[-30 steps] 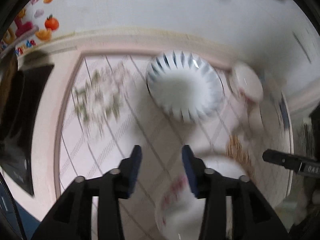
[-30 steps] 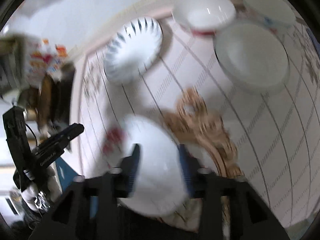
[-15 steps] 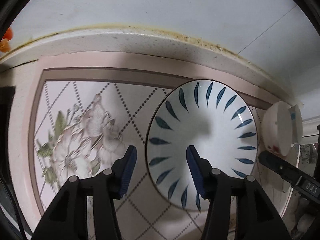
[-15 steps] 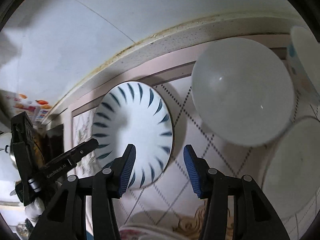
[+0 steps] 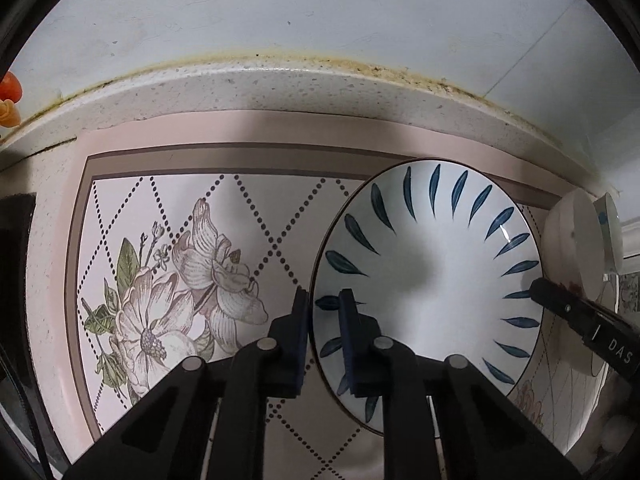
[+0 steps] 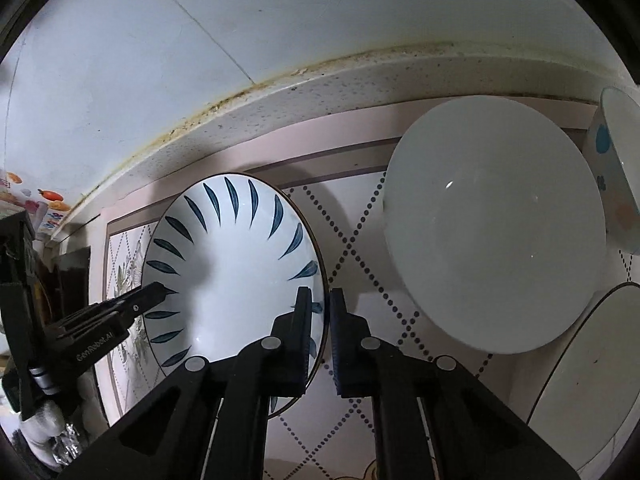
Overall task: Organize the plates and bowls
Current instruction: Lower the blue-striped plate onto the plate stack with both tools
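A white plate with blue leaf strokes (image 5: 432, 264) lies on the floral mat (image 5: 180, 260). My left gripper (image 5: 323, 296) straddles its left rim, jaws closing, with one pad inside the plate and one outside, pressing on the rim. In the right wrist view the same plate (image 6: 232, 272) has my right gripper (image 6: 320, 294) closing on its right rim in the same way. Each gripper's black fingers reach in from the side of the other's view: the right one (image 5: 538, 294) and the left one (image 6: 154, 290).
A large plain white bowl (image 6: 492, 220) sits just right of the plate, with a bowl with coloured dots (image 6: 616, 172) behind it. Another white plate (image 6: 592, 380) lies at the lower right. The speckled counter ledge (image 5: 280, 88) and wall run close behind. A dark object (image 5: 12, 280) stands at the left.
Both grippers came down over the blue-leaf plate from above a red-patterned bowl nearer the front, then their jaws went from wide apart to clamped on opposite rims.
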